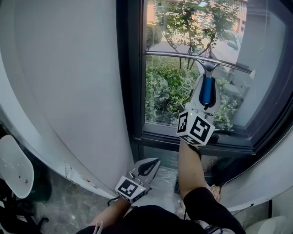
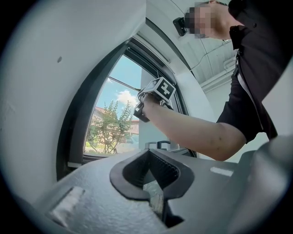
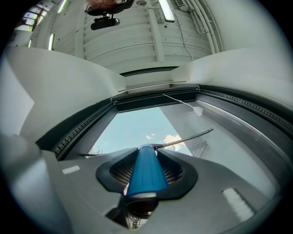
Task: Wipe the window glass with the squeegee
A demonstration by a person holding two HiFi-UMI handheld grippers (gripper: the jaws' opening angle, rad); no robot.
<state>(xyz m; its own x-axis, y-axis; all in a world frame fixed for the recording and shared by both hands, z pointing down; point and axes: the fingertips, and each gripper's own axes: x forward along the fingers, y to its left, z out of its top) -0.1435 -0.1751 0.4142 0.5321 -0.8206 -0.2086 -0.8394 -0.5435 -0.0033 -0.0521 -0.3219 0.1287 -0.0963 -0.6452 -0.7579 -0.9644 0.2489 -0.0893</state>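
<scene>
Right forearm raised, right gripper [image 1: 207,77] clamping squeegee [image 1: 207,93] at window glass [image 1: 165,91]; left gripper [image 1: 151,165] low beneath it, jaws together; right gripper view alone shows ceiling lamp [image 3: 165,10].

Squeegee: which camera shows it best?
The head view: the whole squeegee shows, blade across the glass. The right gripper view shows its blue handle between the jaws; the left gripper view, a distant sliver.
</scene>
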